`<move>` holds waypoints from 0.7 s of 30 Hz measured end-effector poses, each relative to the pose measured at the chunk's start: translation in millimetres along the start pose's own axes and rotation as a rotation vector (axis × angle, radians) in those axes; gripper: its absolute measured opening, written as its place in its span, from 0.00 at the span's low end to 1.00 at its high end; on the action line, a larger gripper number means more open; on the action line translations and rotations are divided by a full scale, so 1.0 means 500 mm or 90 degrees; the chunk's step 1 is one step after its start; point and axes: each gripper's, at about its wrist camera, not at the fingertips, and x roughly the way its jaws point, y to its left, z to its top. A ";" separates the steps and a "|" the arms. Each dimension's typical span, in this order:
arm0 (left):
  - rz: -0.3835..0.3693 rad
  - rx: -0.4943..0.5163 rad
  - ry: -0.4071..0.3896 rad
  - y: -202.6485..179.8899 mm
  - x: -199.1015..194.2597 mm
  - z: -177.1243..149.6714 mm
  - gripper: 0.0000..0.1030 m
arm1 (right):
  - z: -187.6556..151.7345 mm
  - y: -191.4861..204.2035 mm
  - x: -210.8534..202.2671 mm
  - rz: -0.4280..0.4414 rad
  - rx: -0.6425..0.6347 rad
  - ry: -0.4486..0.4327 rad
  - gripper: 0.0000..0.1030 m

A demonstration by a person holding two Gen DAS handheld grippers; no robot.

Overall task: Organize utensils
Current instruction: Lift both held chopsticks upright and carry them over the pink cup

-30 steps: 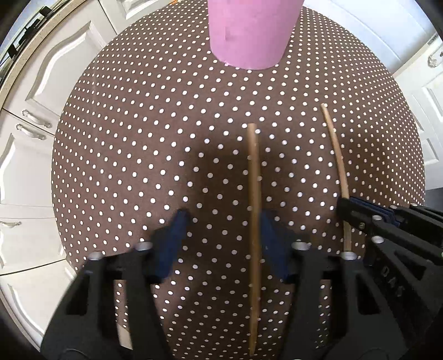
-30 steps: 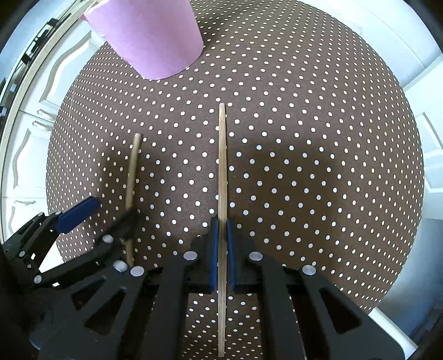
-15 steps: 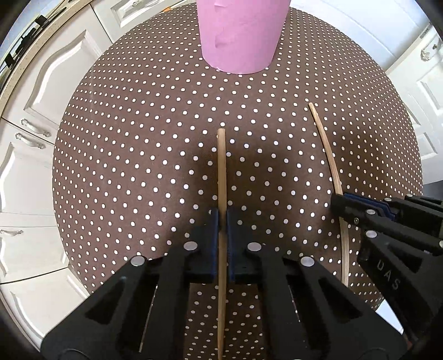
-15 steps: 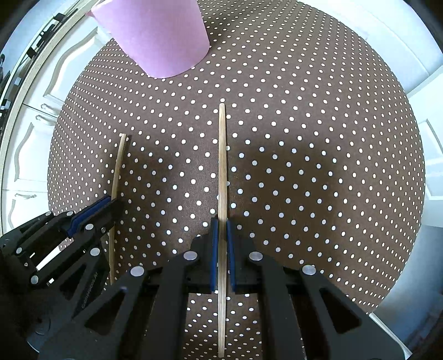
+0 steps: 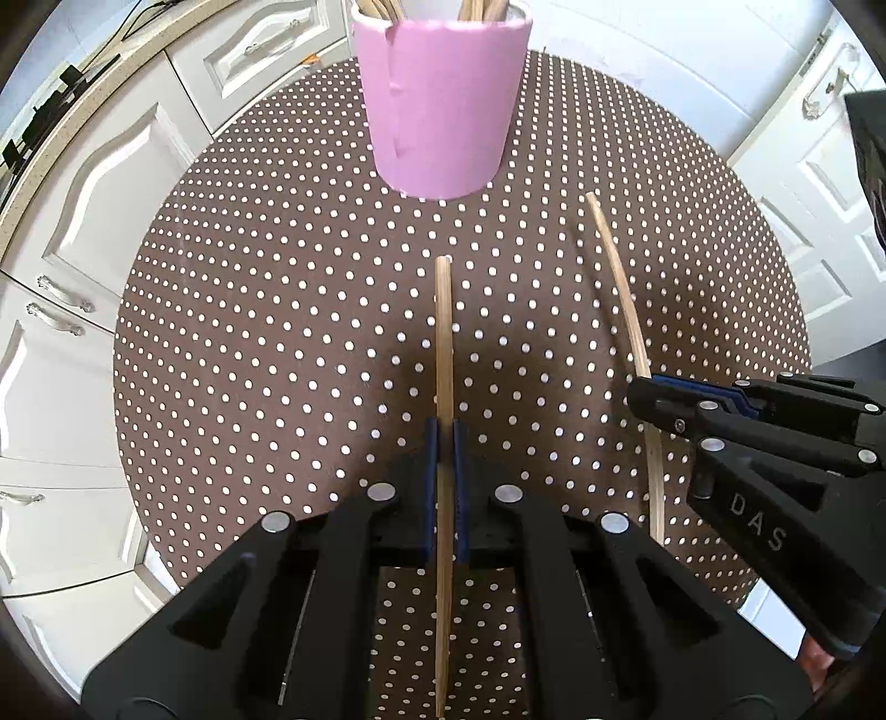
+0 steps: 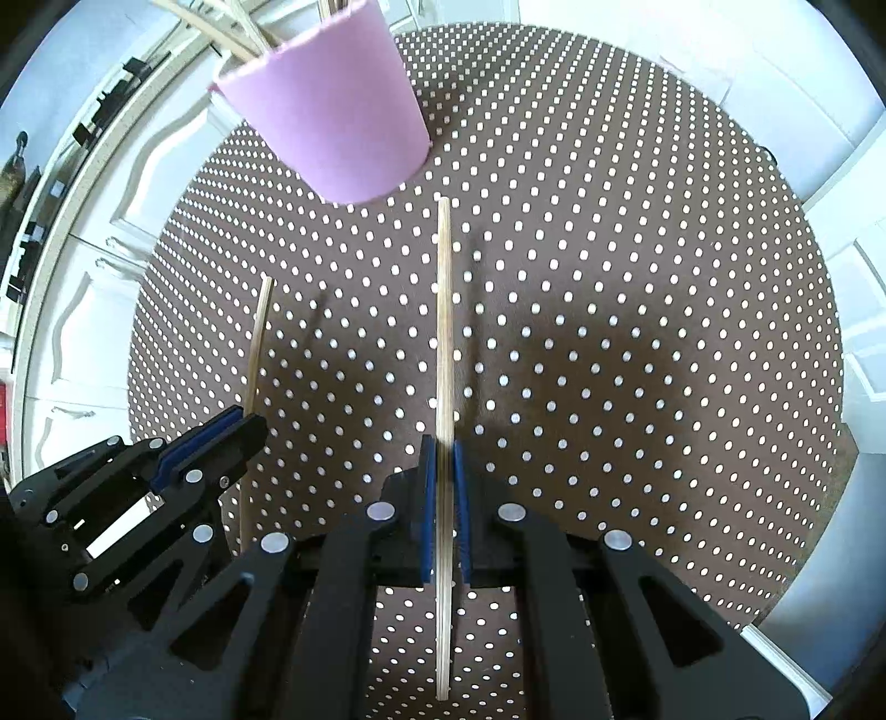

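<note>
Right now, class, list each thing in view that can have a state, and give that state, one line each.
Left gripper: shut on left chopstick.
Right gripper: shut on right chopstick.
Left chopstick: clamped, lifted off the table.
Right chopstick: clamped, lifted.
Pink cup: upright, holding chopsticks.

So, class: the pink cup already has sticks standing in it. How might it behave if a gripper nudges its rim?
The pink cup looks like thin paper, so probably light and prone to slide on the dotted cloth. Its narrower base and the tall sticks leaning out suggest it could tip.
</note>
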 end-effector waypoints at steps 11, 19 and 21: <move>-0.008 -0.014 -0.036 0.019 -0.046 0.011 0.05 | 0.022 -0.044 -0.090 0.026 0.030 -0.063 0.05; -0.011 -0.014 -0.082 0.034 -0.087 0.032 0.05 | 0.034 -0.070 -0.147 0.046 0.052 -0.115 0.05; -0.011 -0.014 -0.092 0.026 -0.103 0.032 0.05 | 0.038 -0.076 -0.160 0.049 0.054 -0.126 0.05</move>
